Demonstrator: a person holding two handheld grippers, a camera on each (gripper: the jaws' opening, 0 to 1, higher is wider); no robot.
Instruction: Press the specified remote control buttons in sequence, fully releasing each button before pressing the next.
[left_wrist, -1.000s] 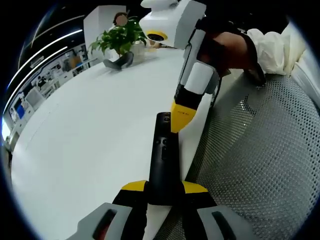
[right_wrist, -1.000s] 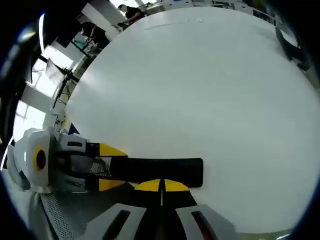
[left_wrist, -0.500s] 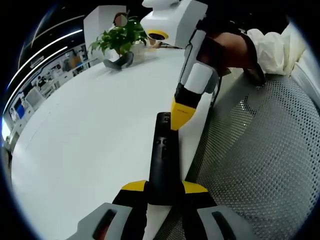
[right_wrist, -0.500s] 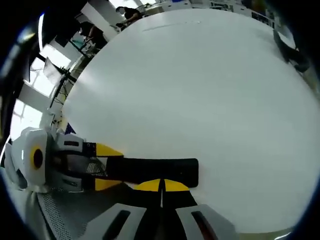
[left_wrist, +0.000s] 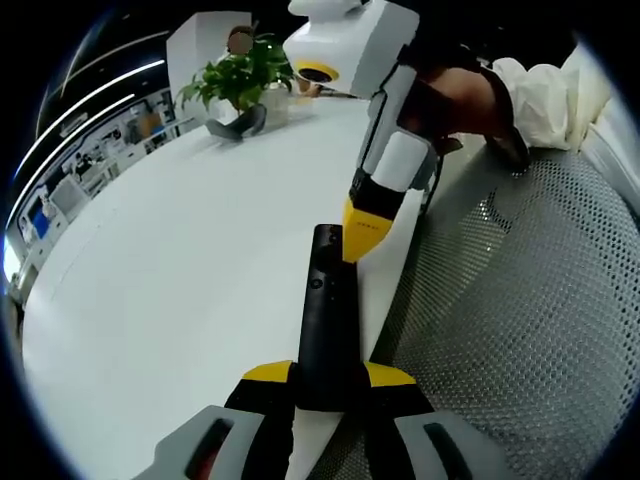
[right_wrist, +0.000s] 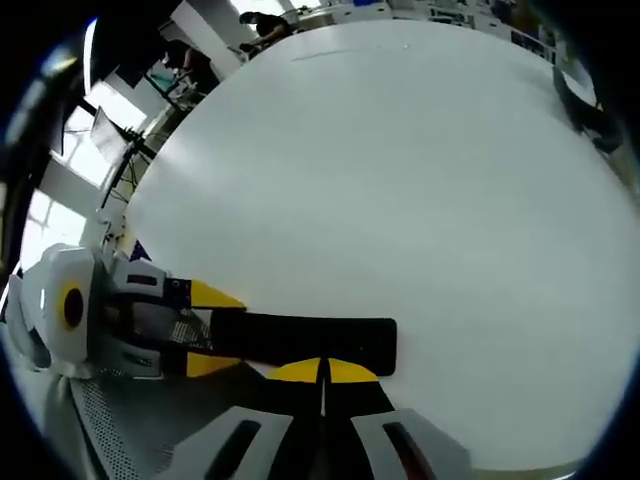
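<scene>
In the left gripper view, the left gripper (left_wrist: 328, 375) has its yellow-tipped fingers (left_wrist: 262, 374) clamped on the near end of the black remote control (left_wrist: 325, 310), which lies lengthwise along the edge of the white worktop (left_wrist: 180, 260). The right gripper (left_wrist: 362, 232) comes down from above with its fingers pressed together, the yellow tip touching the remote's far end beside the buttons. A perforated metal surface (left_wrist: 520, 310) lies to the right. A potted plant (left_wrist: 240, 80) stands at the worktop's far side.
</scene>
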